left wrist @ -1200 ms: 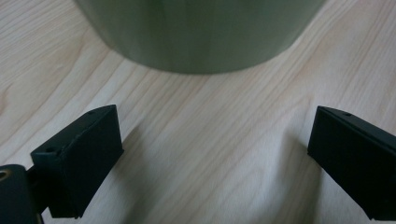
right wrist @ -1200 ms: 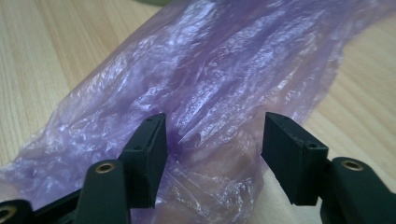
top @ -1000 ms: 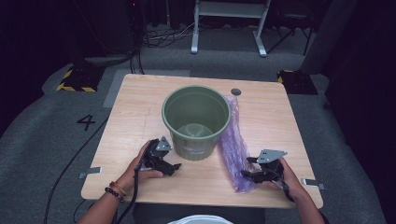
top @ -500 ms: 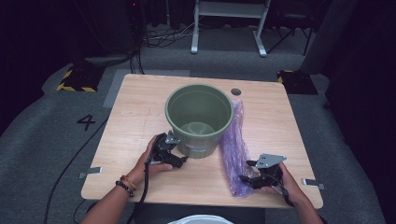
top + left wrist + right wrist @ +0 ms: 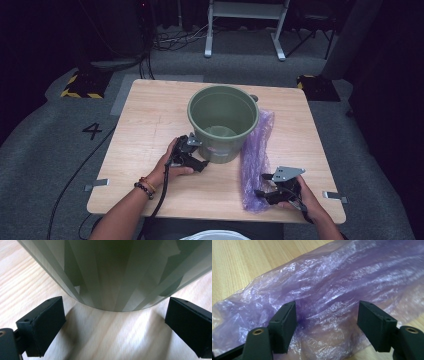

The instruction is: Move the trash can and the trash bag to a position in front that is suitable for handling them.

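Note:
A green plastic bucket (image 5: pixel 223 120) stands upright near the middle of the wooden table (image 5: pixel 150 115). My left gripper (image 5: pixel 200 162) lies low at the bucket's near-left base. In the left gripper view its jaws (image 5: pixel 113 307) stand open, spread on either side of the bucket's curved wall (image 5: pixel 117 272) without touching it. A crumpled purple plastic bag (image 5: pixel 255 160) stretches along the bucket's right side toward the front edge. My right gripper (image 5: pixel 262 192) sits at the bag's near end. Its jaws (image 5: pixel 327 306) have just been opening and stand open, with the bag's film (image 5: pixel 342 285) bunched between them.
A small dark disc (image 5: pixel 254 98) lies on the table behind the bucket. Metal brackets (image 5: pixel 97 185) stick out at both front corners. Cables trail from each gripper off the front edge. A white rounded object (image 5: pixel 217 235) shows below the table's front.
My left gripper has slid right to the bucket's base, and the bucket has shifted a little to the right. The right gripper has barely moved.

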Demonstrator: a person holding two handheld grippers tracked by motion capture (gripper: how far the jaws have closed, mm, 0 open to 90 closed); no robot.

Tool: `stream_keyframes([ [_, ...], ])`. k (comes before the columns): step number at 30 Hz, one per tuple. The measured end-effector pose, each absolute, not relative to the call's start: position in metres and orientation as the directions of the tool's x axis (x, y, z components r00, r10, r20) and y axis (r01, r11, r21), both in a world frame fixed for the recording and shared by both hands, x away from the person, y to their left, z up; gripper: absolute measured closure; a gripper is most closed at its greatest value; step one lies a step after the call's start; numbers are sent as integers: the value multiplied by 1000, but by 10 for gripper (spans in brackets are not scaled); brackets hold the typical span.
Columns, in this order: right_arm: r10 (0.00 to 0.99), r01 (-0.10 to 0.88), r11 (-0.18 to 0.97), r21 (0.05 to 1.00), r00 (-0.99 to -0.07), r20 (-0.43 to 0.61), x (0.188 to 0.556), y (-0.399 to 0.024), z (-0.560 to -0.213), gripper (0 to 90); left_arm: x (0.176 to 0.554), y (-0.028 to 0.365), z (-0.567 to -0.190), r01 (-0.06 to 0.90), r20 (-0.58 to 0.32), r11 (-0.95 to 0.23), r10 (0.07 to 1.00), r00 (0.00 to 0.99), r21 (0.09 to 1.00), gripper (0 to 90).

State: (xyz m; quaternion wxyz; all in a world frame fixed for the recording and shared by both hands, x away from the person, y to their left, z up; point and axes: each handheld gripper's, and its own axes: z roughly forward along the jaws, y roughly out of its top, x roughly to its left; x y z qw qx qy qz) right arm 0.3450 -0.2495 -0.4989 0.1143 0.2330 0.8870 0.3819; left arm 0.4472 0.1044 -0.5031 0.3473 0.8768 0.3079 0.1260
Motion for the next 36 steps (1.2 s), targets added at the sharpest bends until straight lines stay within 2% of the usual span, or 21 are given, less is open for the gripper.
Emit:
stream_keyframes([
  [7, 462, 275, 598, 752, -886, -43, 338, -237, -487, 293, 441, 110, -503, 440, -2, -578, 604, 797, 687, 24],
  [13, 550, 266, 551, 791, -829, -105, 341, -248, -472, 220, 409, 137, -504, 415, -7, -595, 566, 824, 688, 23],
  [15, 552, 248, 554, 795, -824, -128, 343, -250, -467, 190, 396, 150, -504, 414, -9, -597, 563, 827, 687, 23],
  [22, 610, 287, 526, 800, -783, -120, 381, -259, -453, 206, 370, 179, -505, 434, -6, -579, 595, 804, 691, 23],
  [28, 638, 324, 546, 773, -758, -133, 413, -256, -466, 207, 362, 185, -505, 453, -7, -565, 620, 784, 690, 23],
  [36, 619, 367, 573, 732, -780, -94, 421, -253, -494, 199, 365, 179, -505, 460, -8, -564, 626, 780, 686, 4],
])
